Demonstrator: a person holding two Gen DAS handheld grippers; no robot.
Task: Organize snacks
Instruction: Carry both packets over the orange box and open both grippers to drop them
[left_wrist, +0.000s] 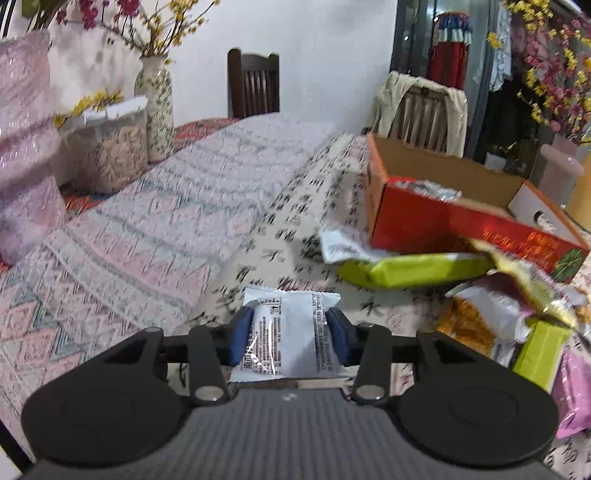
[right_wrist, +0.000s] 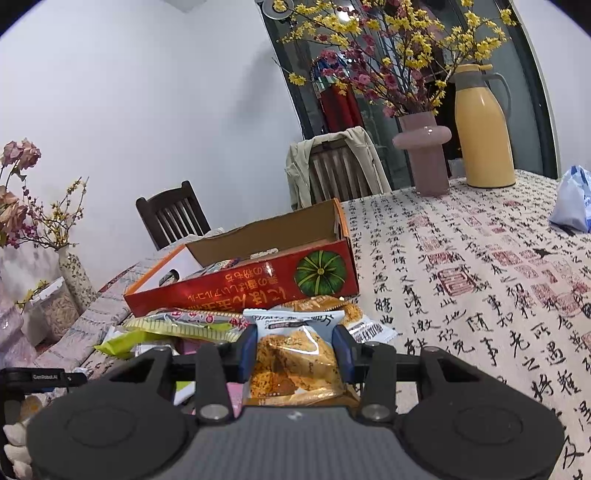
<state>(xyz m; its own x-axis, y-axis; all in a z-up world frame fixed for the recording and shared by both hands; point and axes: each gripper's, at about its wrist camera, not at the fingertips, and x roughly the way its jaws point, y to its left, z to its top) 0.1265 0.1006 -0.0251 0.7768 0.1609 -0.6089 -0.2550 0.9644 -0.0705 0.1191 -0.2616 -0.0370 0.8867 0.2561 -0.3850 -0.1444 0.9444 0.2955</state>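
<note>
Two snack packets are clamped at this moment, one in each claw. The left gripper (left_wrist: 291, 326) has its blue pads pressed on the sides of a white packet (left_wrist: 290, 332) printed with small black text, held just above the tablecloth (left_wrist: 280, 229). The right gripper (right_wrist: 294, 352) is closed on an orange snack packet (right_wrist: 291, 365) with a white top edge, held over the near end of a loose pile of snacks (right_wrist: 192, 326). In the left wrist view that pile lies to the right: a lime-green packet (left_wrist: 413, 271) nearest the box, then orange, yellow and pink wrappers toward the near right edge. Just behind the pile stands an open red cardboard box (right_wrist: 258, 284) with a green pumpkin picture on its side, with a few wrappers showing inside it. The cloth under all this is cream with black calligraphy and red seal marks; to the left it meets a pink and blue patterned runner (left_wrist: 129, 236). At the far left stand a clear container of seeds (left_wrist: 107, 155) and a speckled vase (left_wrist: 157, 107) with yellow blossom. At the far right are a pink vase (right_wrist: 424, 155) of red and yellow flowers, a yellow thermos jug (right_wrist: 482, 129) and a blue-and-white bag (right_wrist: 572, 203). Beyond the table are a dark wooden chair (right_wrist: 173, 212), another chair draped with a beige garment (right_wrist: 332, 166), a white wall and a glass door.
</note>
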